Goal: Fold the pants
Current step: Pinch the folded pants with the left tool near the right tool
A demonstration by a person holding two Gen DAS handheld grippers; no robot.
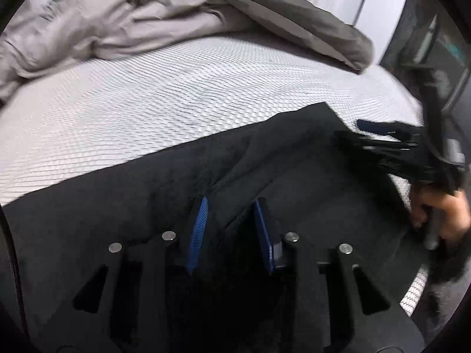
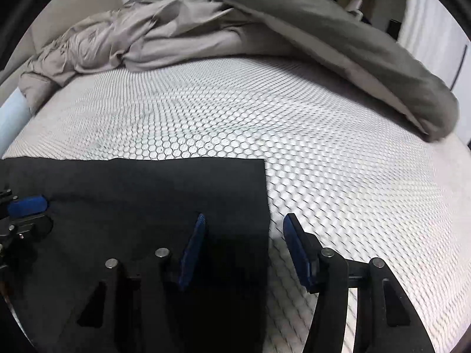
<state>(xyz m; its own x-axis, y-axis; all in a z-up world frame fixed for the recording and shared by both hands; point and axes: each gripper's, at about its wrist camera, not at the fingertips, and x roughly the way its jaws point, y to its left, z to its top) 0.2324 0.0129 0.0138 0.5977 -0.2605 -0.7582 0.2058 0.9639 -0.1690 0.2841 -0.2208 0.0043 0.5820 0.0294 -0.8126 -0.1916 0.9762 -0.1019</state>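
Left claw [image 1: 228,223]: jaws part open over a raised crease of the pants [image 1: 176,176], gripping nothing.
Right claw [image 2: 243,250]: wider, empty, straddling the pants' right edge.
Pants: black, flat on the bed [image 2: 294,117], running leftward from the right claw.
Nearer: right claw, for the corner.

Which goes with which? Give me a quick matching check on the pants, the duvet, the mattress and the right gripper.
Things:
1. pants
2. duvet
3. mattress
4. right gripper

States:
A. bunched up at the far side
B. black, flat on the near side
C. jaws apart over the fabric's edge
D. white, honeycomb pattern

Pairs: 1-B, 2-A, 3-D, 4-C
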